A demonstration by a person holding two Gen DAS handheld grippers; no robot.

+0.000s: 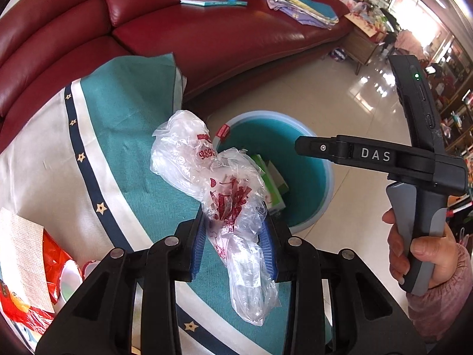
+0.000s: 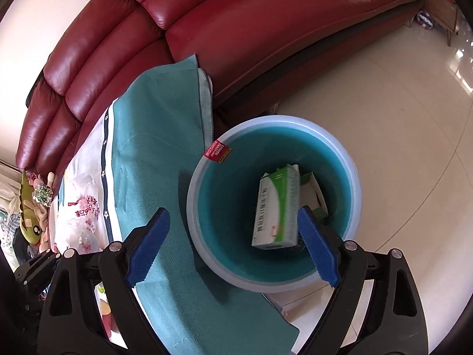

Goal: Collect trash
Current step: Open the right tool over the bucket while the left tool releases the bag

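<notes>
With a green-and-white carton (image 2: 278, 207) already in the teal bin (image 2: 351, 177) at centre frame, the right claw (image 2: 233, 247) gapes empty above it, while the left claw (image 1: 235, 244) pinches a crumpled plastic bag (image 1: 224, 195) beside the bin, not yet dropped.

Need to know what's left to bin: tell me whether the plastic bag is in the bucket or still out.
Out. The plastic bag is pinched in the left gripper above the teal cloth, beside the bucket.
</notes>
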